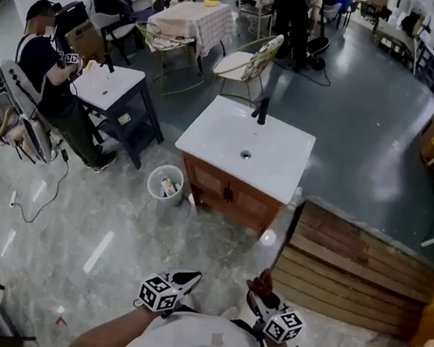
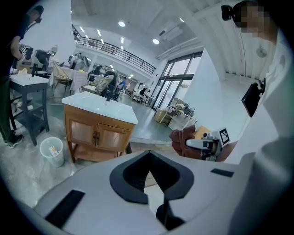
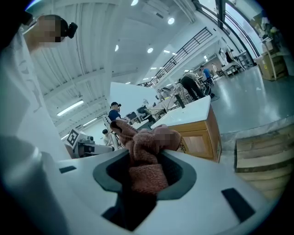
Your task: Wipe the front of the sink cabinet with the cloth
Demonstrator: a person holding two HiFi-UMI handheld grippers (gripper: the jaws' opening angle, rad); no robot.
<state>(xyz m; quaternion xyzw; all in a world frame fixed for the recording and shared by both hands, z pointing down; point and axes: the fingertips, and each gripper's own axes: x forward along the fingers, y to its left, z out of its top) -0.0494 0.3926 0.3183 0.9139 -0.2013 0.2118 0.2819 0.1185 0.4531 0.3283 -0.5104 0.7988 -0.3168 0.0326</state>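
The sink cabinet (image 1: 230, 195) has a wooden two-door front and a white top with a black tap, and stands about a step ahead of me. In the left gripper view the cabinet (image 2: 97, 137) shows at the left; in the right gripper view the cabinet (image 3: 198, 137) lies beyond the jaws. My right gripper (image 1: 259, 289) is shut on a reddish-brown cloth (image 3: 146, 153), which bunches up out of the jaws. My left gripper (image 1: 187, 280) is shut and holds nothing. Both are held low, close to my body and well short of the cabinet.
A small white bucket (image 1: 165, 184) stands on the floor by the cabinet's left corner. A wooden pallet (image 1: 354, 268) lies to the right. A dark side table (image 1: 121, 94) with a person (image 1: 45, 69) beside it is at the left; chairs and tables stand behind.
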